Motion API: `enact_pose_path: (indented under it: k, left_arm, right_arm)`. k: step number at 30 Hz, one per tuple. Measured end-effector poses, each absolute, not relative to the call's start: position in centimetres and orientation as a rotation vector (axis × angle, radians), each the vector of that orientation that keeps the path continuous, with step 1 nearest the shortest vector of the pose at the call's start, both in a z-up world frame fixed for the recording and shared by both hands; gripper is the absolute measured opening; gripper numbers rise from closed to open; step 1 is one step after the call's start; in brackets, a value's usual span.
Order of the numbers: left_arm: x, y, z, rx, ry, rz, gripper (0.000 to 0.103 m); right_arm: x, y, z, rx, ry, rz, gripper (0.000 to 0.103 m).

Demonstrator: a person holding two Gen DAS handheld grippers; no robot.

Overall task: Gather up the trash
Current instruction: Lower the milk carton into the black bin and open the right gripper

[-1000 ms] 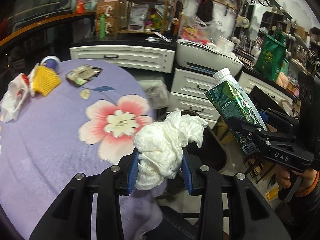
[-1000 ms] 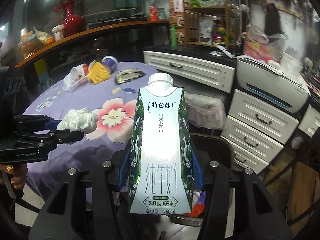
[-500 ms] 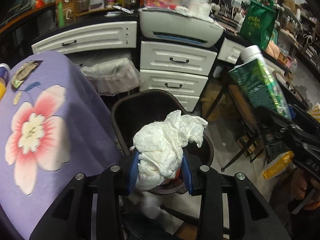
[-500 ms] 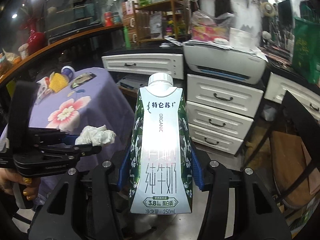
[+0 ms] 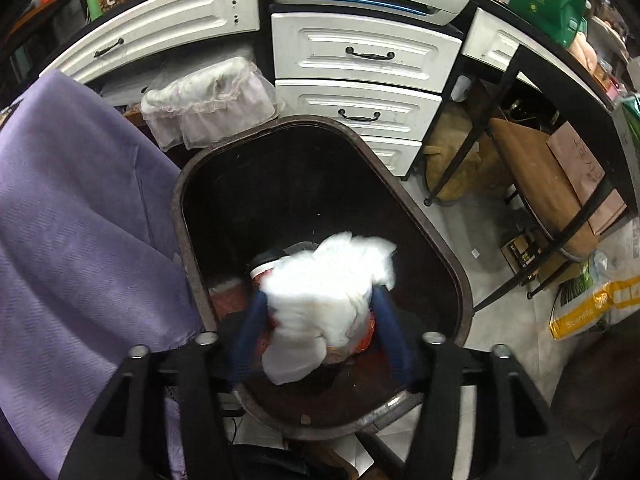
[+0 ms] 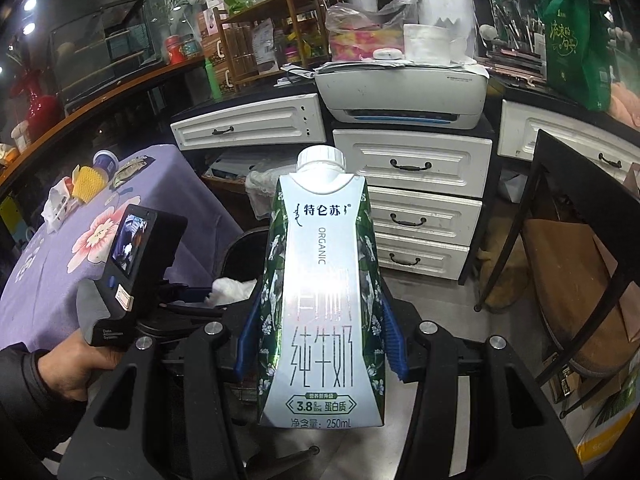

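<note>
In the left wrist view my left gripper (image 5: 320,298) points down into the dark oval trash bin (image 5: 424,224). Its jaws are opening, and the crumpled white tissue (image 5: 320,312) lies blurred between the blue pads, which no longer squeeze it. Red and white trash lies at the bin's bottom. My right gripper (image 6: 320,320) is shut on an upright green and white milk carton (image 6: 320,264) with a white cap. In the right wrist view a hand holds the left gripper (image 6: 200,296) at the lower left, with the tissue (image 6: 230,290) over the bin (image 6: 240,248).
A table with a purple flowered cloth (image 5: 60,240) stands left of the bin, with a yellow net (image 6: 90,180), a cup and wrappers on it. White drawers (image 5: 360,56) and a printer (image 6: 404,92) are behind. A brown-seated chair (image 5: 540,180) stands at the right.
My left gripper swung off the table, down over the bin, and its jaws have widened around the tissue. My right gripper moved toward the bin with the carton still gripped.
</note>
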State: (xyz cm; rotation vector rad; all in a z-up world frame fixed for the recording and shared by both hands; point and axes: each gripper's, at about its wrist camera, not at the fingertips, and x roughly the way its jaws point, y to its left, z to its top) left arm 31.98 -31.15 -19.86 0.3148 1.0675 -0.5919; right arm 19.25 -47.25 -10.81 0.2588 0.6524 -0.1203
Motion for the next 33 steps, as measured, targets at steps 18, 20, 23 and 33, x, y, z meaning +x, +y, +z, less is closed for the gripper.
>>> enact_pose_path:
  k: [18, 20, 23, 33]
  left_arm:
    - [27.9, -26.8, -12.5, 0.240, 0.812, -0.577, 0.078]
    - [27.3, -25.6, -10.6, 0.217, 0.762, -0.562, 0.081]
    - [27.1, -24.3, -8.5, 0.192, 0.716, -0.543, 0.083]
    - [26.4, -21.5, -5.9, 0.152, 0.654, -0.494, 0.086]
  right_arm:
    - [22.0, -46.2, -13.7, 0.273, 0.735, -0.068, 0.051]
    - [22.9, -45.5, -14.2, 0.267, 0.754, -0.043, 0.051]
    - [24.6, -43.8, -15.0, 0.240, 0.790, 0.011, 0.051]
    - [31.1, -39.0, -20.3, 0.140, 0.951, 0.090, 0.051]
